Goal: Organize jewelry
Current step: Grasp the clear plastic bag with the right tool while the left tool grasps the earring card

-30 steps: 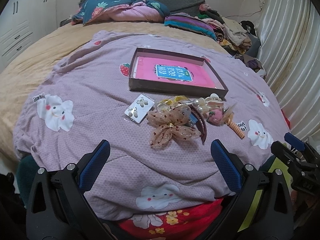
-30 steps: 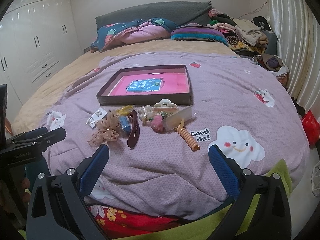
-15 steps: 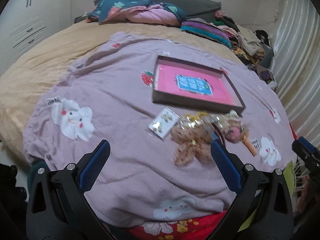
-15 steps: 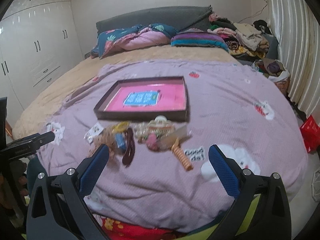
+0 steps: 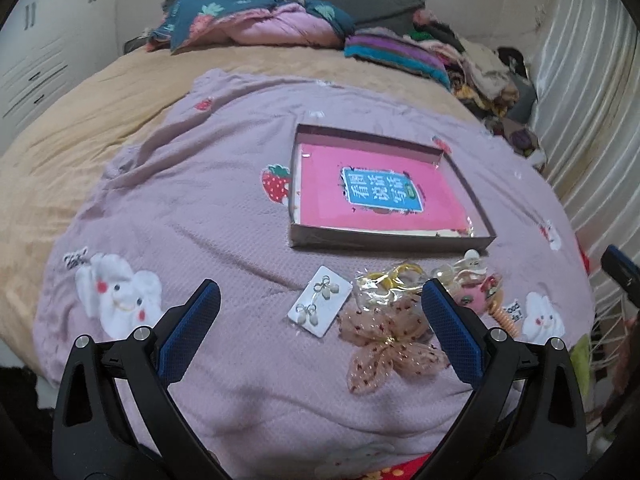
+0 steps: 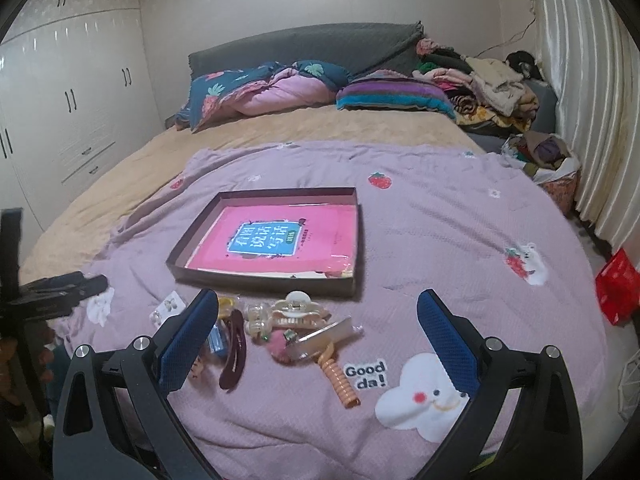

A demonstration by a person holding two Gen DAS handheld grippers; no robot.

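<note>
Left wrist view: the left gripper (image 5: 318,314) hangs spread wide and empty over the bed; the earring card (image 5: 320,306) lies between its fingers, long axis angled toward the tray (image 5: 384,236) beyond.

Right wrist view: the right gripper (image 6: 316,326), also spread and empty, frames the hair clips (image 6: 296,312) just before the tray.

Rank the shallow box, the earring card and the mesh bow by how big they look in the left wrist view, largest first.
1. shallow box, clearly largest, though it lies farthest away.
2. mesh bow.
3. earring card, somewhat smaller than the bow; both lie about equally near, so this order is fairly safe.
</note>
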